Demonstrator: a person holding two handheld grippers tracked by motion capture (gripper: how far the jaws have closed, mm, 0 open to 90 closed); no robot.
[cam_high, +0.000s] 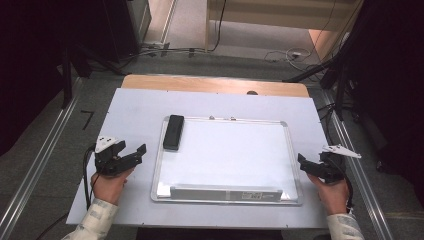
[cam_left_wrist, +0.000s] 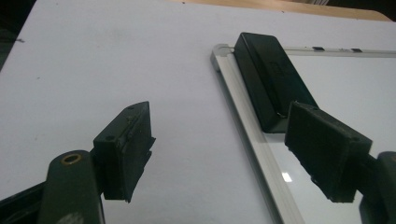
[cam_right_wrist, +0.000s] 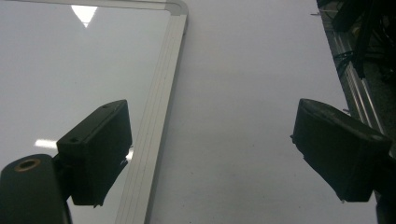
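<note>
The eraser (cam_high: 173, 132), a plain black block, lies on the whiteboard's (cam_high: 230, 155) far left corner, along the left frame edge. A strip at the board's near edge carries a small label with print too fine to read. The left gripper (cam_high: 134, 152) hovers just left of the board, jaws wide and empty. The right gripper (cam_high: 306, 164), also spread and empty, sits at the board's right edge.

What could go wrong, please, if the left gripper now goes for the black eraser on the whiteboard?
1. The eraser lies against the whiteboard's raised left frame, so a jaw of the open left gripper might catch the frame.
2. The whiteboard lies loose on the table; a push might shift it.
</note>
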